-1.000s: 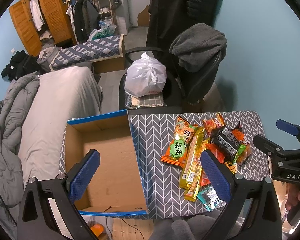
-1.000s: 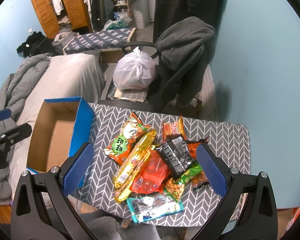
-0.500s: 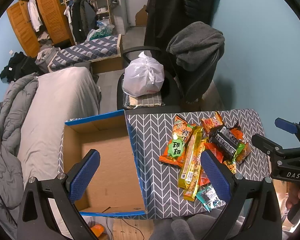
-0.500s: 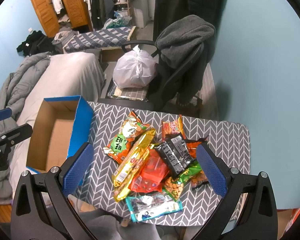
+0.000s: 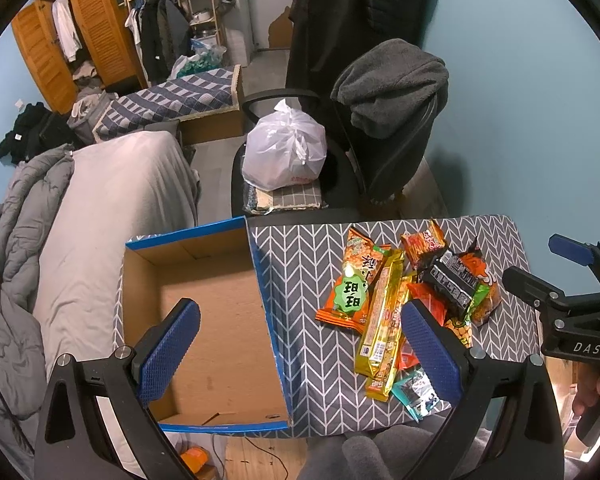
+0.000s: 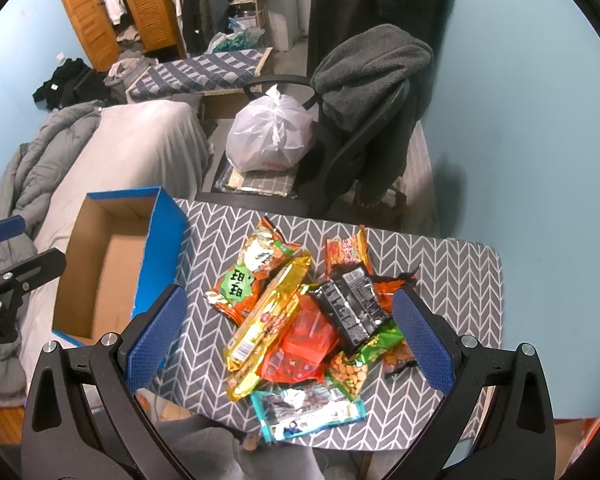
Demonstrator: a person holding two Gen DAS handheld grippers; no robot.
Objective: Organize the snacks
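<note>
Little changed since a second ago: snacks (image 6: 300, 320) still heaped on table (image 6: 452, 280), right of empty box (image 5: 212, 312). Left gripper (image 5: 300, 344) still spread wide above box edge; right gripper (image 6: 288, 332) still spread over heap, holding nothing.

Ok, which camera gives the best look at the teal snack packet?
The right wrist view: the teal packet lies fully visible at the pile's near edge. In the left wrist view the packet is partly hidden behind the left tool's finger.
</note>
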